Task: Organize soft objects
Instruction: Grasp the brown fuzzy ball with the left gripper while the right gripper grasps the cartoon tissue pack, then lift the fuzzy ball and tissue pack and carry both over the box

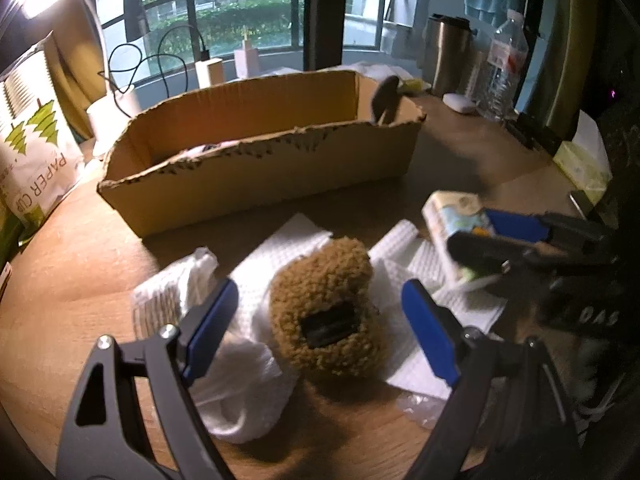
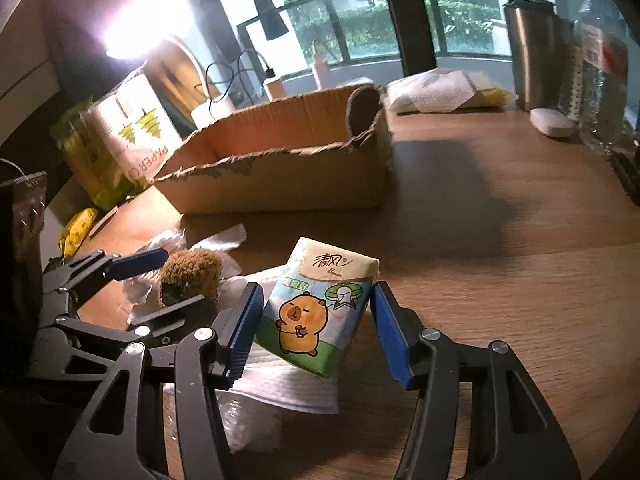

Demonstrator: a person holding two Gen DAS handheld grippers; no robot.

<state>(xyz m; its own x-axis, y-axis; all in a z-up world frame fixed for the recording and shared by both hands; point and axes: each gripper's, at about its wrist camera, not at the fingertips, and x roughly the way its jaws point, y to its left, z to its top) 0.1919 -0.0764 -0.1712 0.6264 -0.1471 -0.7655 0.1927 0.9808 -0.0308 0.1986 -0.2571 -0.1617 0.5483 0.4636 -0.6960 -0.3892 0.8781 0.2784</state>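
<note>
A wooden desk [image 2: 500, 240] before a balcony window carries a torn-edged cardboard box [image 1: 260, 168], the likely destination for the soft things lying in front of it. Left tongs [image 1: 320, 320]: jaws wide apart, straddling a brown fuzzy pouch [image 1: 328, 312] that rests on white paper towels [image 1: 280, 256]; neither pad touches it. Right tongs [image 2: 316, 328]: jaws part open around a pocket tissue pack [image 2: 316, 312] printed with a cartoon capybara, which stands tilted on the towels; the left pad appears just at the pack's edge and the right pad stands narrowly clear, so no firm grip can be read.

Step in hand, as judged: each tongs is settling over its own item before closing. The left tongs would do well to sink lower, so the pads meet the pouch at its mid-body rather than skim the fleece. The right tongs should close squarely on the pack's long sides and avoid pinching the towel beneath. Both items compress, so a gentle closure suffices.

Views compared: the left wrist view shows a dark label patch on the pouch, something pale lying inside the box, and a crumpled clear wrapper [image 1: 420, 408] on the desk. The right wrist view alone gives the pack's printed face and the gap at each pad, and shows the left tongs from the side, its upper finger [image 2: 136, 260] above the pouch.
</note>
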